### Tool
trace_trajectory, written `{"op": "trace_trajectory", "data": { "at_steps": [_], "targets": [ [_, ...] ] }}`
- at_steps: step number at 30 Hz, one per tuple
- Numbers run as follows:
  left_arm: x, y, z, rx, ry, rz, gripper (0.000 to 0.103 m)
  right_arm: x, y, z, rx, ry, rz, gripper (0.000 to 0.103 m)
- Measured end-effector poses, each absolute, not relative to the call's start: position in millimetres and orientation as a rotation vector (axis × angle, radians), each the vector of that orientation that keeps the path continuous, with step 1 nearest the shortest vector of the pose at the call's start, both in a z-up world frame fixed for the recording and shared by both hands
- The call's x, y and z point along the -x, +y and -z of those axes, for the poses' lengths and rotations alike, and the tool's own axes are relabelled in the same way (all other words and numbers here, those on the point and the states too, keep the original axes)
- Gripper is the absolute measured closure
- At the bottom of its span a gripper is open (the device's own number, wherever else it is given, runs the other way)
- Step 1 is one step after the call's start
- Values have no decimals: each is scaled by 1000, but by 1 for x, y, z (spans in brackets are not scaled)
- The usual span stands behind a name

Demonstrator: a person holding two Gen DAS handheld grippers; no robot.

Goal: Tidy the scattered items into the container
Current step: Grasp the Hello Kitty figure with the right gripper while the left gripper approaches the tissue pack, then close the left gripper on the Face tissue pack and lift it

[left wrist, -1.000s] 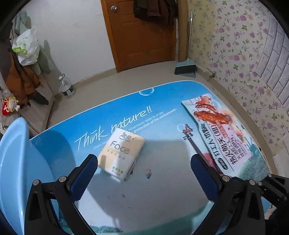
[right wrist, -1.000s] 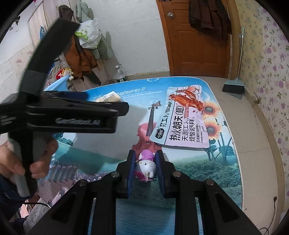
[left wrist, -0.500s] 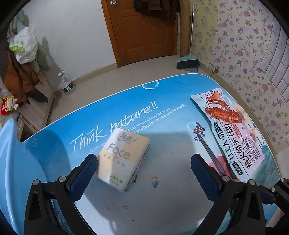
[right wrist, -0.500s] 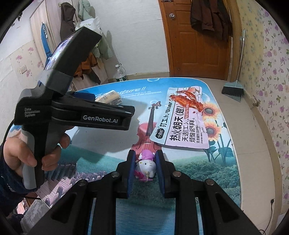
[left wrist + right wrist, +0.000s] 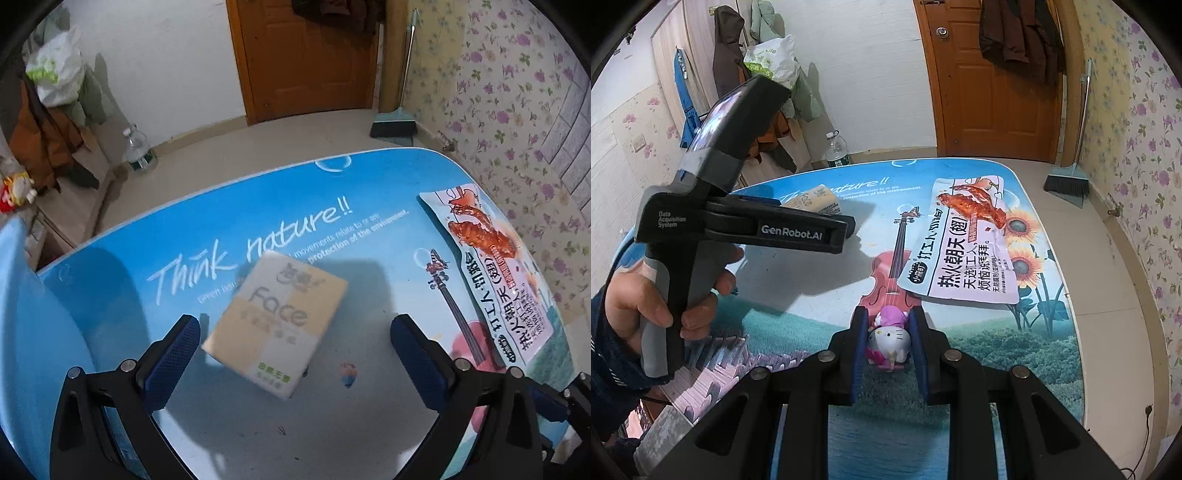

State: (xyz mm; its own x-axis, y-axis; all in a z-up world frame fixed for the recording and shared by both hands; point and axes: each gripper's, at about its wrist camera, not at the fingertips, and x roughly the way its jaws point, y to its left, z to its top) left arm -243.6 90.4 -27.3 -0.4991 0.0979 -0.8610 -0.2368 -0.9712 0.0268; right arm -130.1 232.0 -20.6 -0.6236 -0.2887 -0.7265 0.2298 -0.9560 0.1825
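Tidying looks barely begun: right claw (image 5: 888, 341) grips a white-and-pink cat figurine (image 5: 887, 341), left claw (image 5: 295, 354) gapes over a pale yellow tissue pack (image 5: 275, 325).

so the left gripper (image 5: 295, 343) is dropping in closer to the square yellow-and-white Face tissue pack (image 5: 275, 325), which now sits bigger and further in between its wide-open blue-padded jaws, and in the right wrist view the person's hand (image 5: 646, 306) holding it comes fully into frame

Wooden door (image 5: 993, 92) at twelve o'clock, floral wallpaper (image 5: 1145, 147) at three, broom (image 5: 1071, 177) beside it, beige floor (image 5: 258, 147)
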Motion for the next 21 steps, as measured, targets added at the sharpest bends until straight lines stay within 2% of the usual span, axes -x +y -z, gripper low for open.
{"op": "trace_trajectory", "data": {
  "at_steps": [4,6,8,13,21],
  "targets": [
    [240,84,29,1430,163,-2547,5,129,232,21,-1178,-105,2595,79],
    [235,85,27,1401,168,-2546,16,129,232,21,-1176,-107,2597,79],
    [228,86,24,1370,179,-2538,36,129,232,20,-1175,-108,2599,79],
    [216,85,20,1341,186,-2533,58,128,232,20,-1176,-109,2605,79],
    [204,81,18,1340,179,-2534,59,123,233,19,-1183,-113,2615,79]
  ]
}}
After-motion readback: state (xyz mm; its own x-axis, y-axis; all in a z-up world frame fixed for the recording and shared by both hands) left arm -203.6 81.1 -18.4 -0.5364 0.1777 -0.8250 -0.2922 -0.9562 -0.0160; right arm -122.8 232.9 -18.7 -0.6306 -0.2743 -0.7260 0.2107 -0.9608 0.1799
